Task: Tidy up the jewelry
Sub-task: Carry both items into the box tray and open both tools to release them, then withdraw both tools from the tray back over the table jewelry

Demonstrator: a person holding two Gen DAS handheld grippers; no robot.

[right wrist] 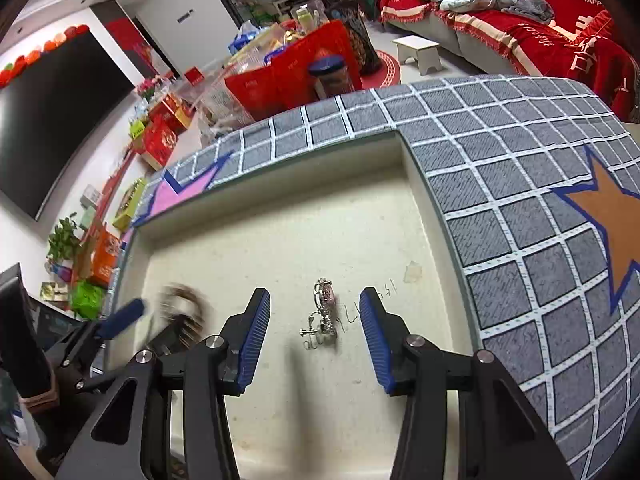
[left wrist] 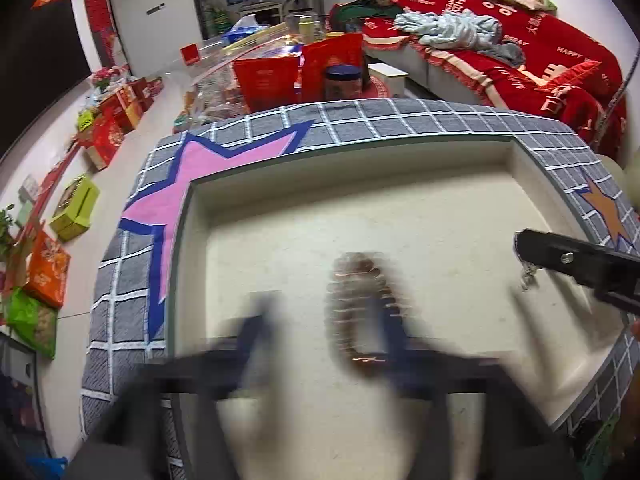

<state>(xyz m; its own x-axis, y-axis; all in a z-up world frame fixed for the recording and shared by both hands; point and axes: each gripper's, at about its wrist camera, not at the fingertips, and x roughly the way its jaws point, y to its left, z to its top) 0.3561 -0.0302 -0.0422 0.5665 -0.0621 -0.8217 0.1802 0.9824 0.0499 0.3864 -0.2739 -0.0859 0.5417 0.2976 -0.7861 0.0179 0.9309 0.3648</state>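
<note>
Tray: cream, on the checked mat.
Right gripper: jaws apart around the silver earring on the tray floor.
Left gripper: blurred, jaws apart beside the brown bracelet.

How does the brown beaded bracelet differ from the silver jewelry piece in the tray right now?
The brown beaded bracelet is copper-brown with chunky beads; the silver piece is thin, sparkly metal with a pinkish stone. The bracelet is motion-blurred around a finger of the left gripper, so it seems to be in hand; the silver piece lies sharp and untouched between the open fingers of the right gripper. Both are within the cream tray.
</note>
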